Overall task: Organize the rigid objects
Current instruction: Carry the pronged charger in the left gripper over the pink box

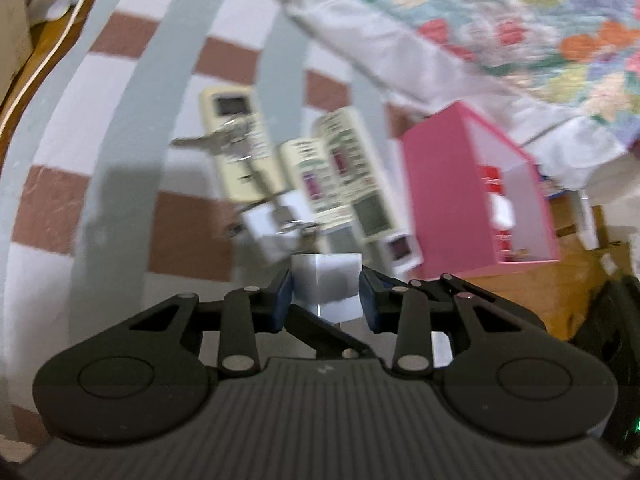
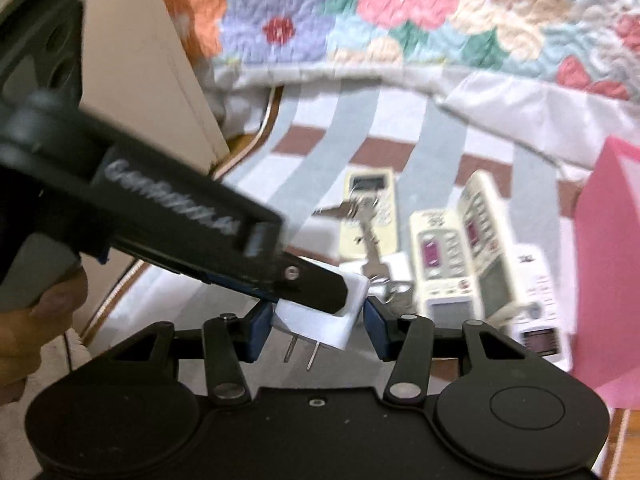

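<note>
Bed with striped sheet: carries the clutter, floral quilt behind. Pink box: open, to my right, probably the destination. Remote controls: several, side by side beside the box; keys lie across one. White plug adapter: prongs toward me, pinched by my left hand-held gripper. Right hand-held gripper: fingers apart either side of it, not touching. Handling note: I judge a handover; centre both pads on flat faces before releasing.

Pink box cut by the right edge — remote lettering blurred, partly behind keys
</note>
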{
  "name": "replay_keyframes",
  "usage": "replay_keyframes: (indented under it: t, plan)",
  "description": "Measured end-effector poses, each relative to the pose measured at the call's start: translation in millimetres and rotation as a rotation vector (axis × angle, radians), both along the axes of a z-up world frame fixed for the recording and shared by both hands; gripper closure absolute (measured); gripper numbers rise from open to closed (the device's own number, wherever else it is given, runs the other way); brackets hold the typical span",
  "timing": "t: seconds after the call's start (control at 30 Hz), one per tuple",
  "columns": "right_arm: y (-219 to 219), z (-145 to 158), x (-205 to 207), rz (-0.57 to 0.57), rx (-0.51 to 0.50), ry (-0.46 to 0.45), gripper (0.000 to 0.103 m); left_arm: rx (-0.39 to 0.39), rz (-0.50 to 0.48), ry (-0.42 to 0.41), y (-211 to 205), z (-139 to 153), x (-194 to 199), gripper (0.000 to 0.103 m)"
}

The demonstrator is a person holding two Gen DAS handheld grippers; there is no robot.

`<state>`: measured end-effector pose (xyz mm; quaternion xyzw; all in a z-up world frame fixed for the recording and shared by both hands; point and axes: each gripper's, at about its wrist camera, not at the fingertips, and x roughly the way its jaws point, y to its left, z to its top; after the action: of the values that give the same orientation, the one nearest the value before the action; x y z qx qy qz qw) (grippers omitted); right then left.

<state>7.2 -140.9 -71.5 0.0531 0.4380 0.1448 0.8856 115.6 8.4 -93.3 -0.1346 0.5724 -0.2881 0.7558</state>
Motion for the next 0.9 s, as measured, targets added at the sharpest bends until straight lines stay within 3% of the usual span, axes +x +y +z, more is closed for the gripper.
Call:
replay_keyframes:
  t: [0.1,0.37,0.63,0.9]
  plan:
    - [-11,19,-15,-0.004,-0.018,-0.04,0.047,-0.025,-0.043,-0.053,-15,16,-12,0.068]
    - [-67,51,-7,-0.094,-0.053,-0.1,0.048,0.055,-0.225,-0.203,-88,66,-33,0.068]
    - [-142,62,-20,-0.26,-0.025,-0.104,0.048,-0.001,-0.386,-0.162,-174,86,-24,0.068]
    - [-205,48,-11,-0.363,-0.075,-0.05,0.048,-0.019,-0.461,-0.086,-267,68,-4,0.068]
